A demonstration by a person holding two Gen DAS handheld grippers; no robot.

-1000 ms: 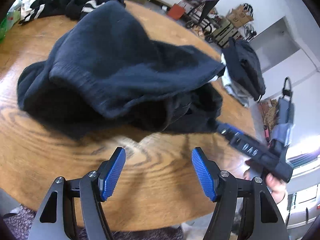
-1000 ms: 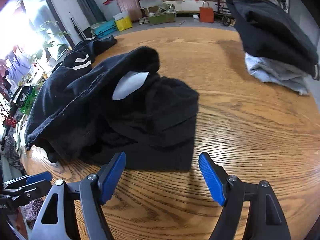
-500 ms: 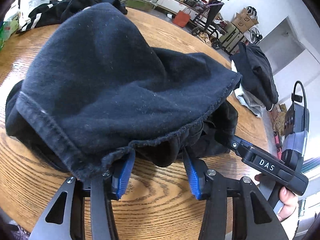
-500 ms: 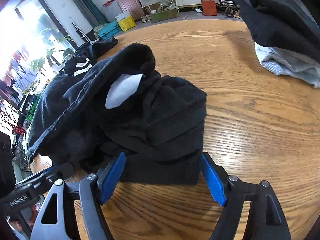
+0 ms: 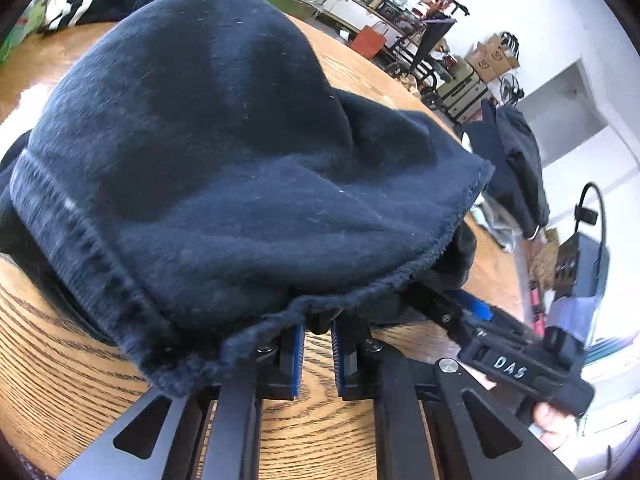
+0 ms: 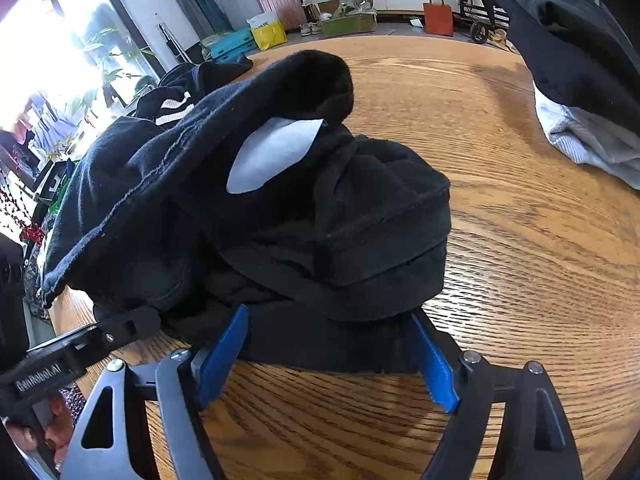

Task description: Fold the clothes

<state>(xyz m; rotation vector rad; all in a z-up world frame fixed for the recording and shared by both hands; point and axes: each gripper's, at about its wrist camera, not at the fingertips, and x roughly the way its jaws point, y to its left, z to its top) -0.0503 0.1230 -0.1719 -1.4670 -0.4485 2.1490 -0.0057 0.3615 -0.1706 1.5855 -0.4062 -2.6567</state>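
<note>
Lettering comes first: "DAS" is moulded on the right claw (image 5: 468,312) as the left wrist view shows it, and "GenRobot.AI" runs along the left claw (image 6: 136,322) in the right wrist view. The left claw's jaws have just been closing and now stand nearly together, with the raw hem of the dark sweatshirt (image 5: 224,168) draped over their tips; whether fabric is pinched is hidden. The right claw's jaws have just been opening and straddle the garment's folded edge unpressed. The sweatshirt lies heaped on the wooden tabletop (image 6: 520,264), a blank white tag (image 6: 272,152) showing. Farther right sits a pile of folded clothes (image 6: 576,92).
</note>
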